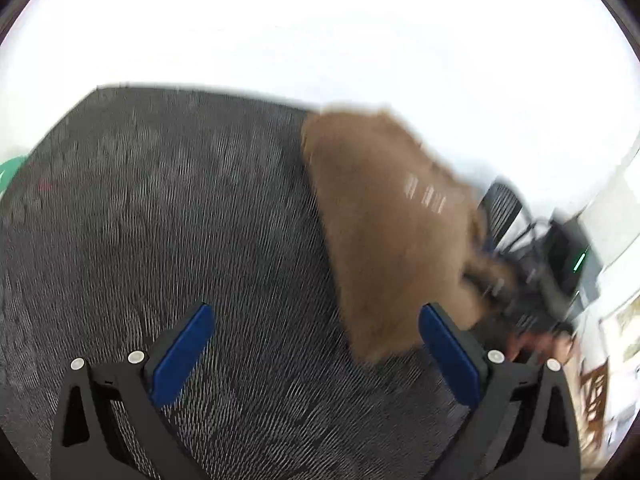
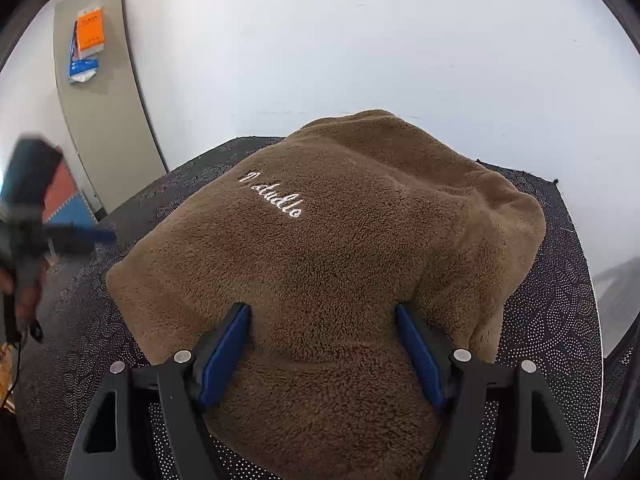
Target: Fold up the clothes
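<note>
A brown fleece garment (image 2: 340,220) with white embroidered script lies bunched on a round dark dotted table (image 2: 560,320). My right gripper (image 2: 322,308) has its blue pads sunk into a thick fold at the garment's near edge, gripping it with the jaws wide. In the blurred left wrist view, the garment (image 1: 384,220) lies to the right on the table (image 1: 160,200). My left gripper (image 1: 316,312) hangs open above bare tabletop, with nothing between its fingers. The left gripper (image 2: 60,236) also shows as a blur at the left of the right wrist view.
A white wall stands behind the table. A grey panel (image 2: 96,80) with orange and blue papers leans at the left. Red and blue floor mats (image 2: 64,200) lie below it. A person's hand (image 1: 536,344) shows near the right gripper.
</note>
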Demonstrator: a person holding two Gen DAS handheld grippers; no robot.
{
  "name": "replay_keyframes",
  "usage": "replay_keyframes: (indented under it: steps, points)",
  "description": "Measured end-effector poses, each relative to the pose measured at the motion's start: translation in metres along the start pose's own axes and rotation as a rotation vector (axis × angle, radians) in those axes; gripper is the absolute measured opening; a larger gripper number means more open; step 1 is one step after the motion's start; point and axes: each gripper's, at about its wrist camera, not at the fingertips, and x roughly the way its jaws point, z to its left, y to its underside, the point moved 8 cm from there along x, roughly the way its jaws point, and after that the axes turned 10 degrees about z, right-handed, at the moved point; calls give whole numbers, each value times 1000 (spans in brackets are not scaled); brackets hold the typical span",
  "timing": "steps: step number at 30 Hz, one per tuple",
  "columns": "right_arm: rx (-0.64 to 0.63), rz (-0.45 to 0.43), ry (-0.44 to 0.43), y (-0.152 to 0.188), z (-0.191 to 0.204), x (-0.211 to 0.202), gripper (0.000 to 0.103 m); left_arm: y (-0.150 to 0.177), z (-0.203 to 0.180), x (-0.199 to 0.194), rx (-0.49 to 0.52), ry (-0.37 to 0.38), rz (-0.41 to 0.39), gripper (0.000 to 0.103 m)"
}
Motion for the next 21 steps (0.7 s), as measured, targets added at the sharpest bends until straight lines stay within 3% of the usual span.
replay_keyframes:
  steps: [4,7,9,13,17,21]
  points:
    - [0,-1,-3,0,1,-2,76,-53,-44,3,84,121,-4,103]
    - [1,-1,-5,1,1,-4,76,-94,-78,35,111,230,72,103]
    - [3,-2,-11,1,0,-4,77,-113,-89,56,101,245,120,103]
    - [12,-5,-30,1,-2,-6,77,-140,-95,108,91,197,228,103]
    - [18,-7,-39,2,-4,-7,77,-145,-87,160,28,94,364,103]
    - [17,-8,-41,3,-6,-8,77,-131,-77,190,23,29,430,103]
